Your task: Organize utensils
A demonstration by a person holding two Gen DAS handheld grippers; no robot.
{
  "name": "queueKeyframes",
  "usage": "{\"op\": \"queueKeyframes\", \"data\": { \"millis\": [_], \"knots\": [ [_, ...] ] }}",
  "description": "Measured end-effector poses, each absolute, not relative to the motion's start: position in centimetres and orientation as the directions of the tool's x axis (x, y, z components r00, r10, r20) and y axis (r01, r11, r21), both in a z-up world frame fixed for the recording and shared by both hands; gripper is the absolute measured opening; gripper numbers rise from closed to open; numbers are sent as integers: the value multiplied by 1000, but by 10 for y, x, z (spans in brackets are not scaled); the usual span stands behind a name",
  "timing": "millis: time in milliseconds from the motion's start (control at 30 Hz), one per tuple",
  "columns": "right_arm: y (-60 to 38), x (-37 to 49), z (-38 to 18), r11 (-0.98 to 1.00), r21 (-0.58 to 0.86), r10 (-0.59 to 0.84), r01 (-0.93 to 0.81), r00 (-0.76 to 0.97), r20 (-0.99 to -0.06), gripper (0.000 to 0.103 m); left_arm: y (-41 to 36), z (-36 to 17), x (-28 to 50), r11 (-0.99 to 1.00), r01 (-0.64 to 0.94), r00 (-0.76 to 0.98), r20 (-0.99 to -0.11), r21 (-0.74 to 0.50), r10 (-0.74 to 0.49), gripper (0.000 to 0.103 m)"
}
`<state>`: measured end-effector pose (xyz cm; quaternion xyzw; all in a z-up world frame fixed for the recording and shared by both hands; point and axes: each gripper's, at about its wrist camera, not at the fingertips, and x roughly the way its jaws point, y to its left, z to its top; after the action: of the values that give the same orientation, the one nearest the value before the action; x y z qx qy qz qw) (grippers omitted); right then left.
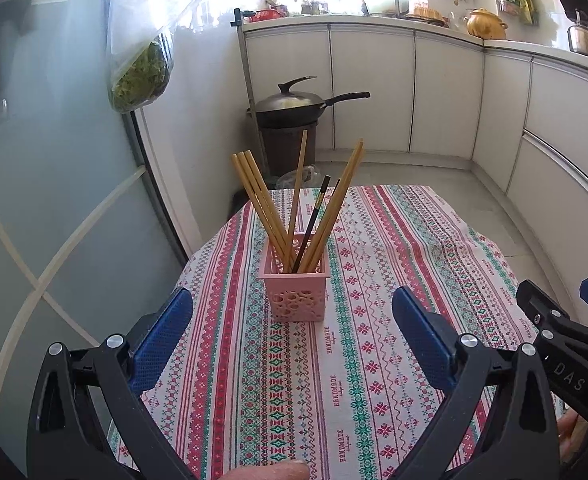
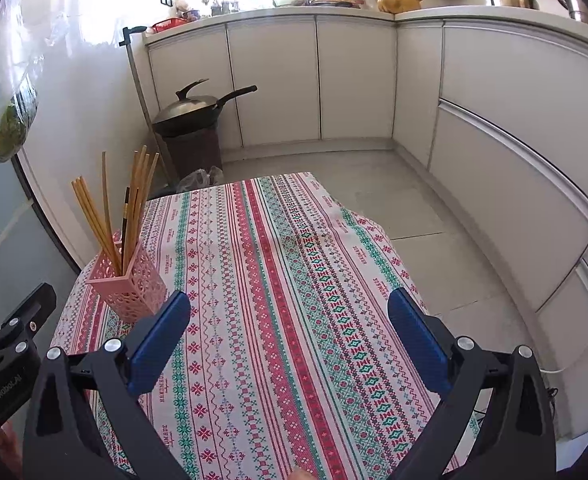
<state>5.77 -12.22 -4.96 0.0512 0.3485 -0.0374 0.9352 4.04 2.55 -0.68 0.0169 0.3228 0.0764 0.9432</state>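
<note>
pink holder (image 1: 294,294) mid-cloth, clear of wide-spread left gripper (image 1: 292,344)

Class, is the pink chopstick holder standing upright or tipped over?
Upright: the pink holder rests base-down on the tablecloth, opening upward, chopsticks fanning out above its rim.

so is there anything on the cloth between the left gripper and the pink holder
Nothing: in the left wrist view only bare patterned tablecloth lies between the open left gripper and the pink holder with its chopsticks.
</note>
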Motion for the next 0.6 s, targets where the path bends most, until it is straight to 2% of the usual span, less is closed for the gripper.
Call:
{"op": "queueKeyframes", "data": {
  "millis": [600],
  "knots": [
    [-123,59,-53,991,82,-23,103,746,-666,96,26,-9,42,987,-138,773,-614,80,158,96]
  ]
}}
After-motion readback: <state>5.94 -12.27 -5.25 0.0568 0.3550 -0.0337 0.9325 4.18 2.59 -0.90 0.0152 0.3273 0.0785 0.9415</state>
